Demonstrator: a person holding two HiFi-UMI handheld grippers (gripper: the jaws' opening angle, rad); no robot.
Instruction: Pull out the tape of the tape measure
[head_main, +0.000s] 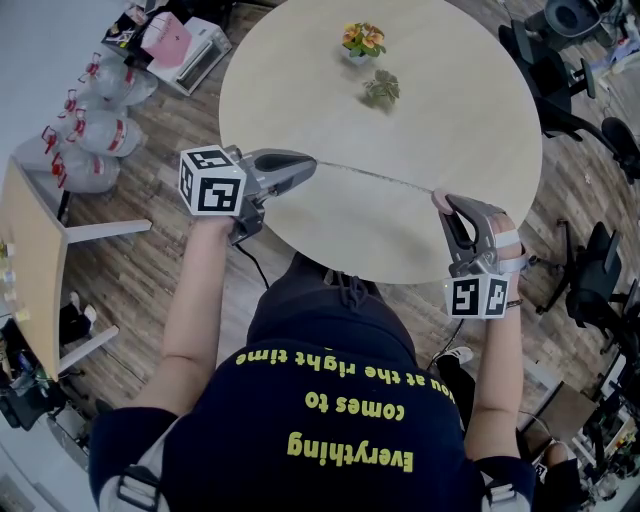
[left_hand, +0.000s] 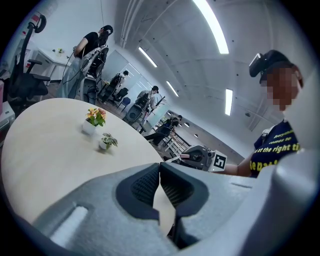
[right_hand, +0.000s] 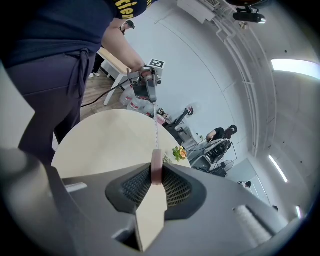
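A thin pale tape (head_main: 375, 176) stretches taut above the near part of the round beige table (head_main: 450, 90), running from one gripper to the other. My left gripper (head_main: 308, 165) is shut on the tape's end; in the left gripper view its pads (left_hand: 150, 186) meet and the tape (left_hand: 172, 159) runs off toward the other gripper. My right gripper (head_main: 443, 203) is shut on the small pink tape measure case (right_hand: 156, 170), which sits edge-on between its pads. The tape (right_hand: 155, 135) leaves the case toward the left gripper (right_hand: 150, 92).
Two small potted plants (head_main: 363, 40) (head_main: 381, 89) stand on the far half of the table. Office chairs (head_main: 560, 70) are at the right. Bags (head_main: 95, 130) and a wooden side table (head_main: 35, 250) lie on the floor at the left. Other people stand in the room's background.
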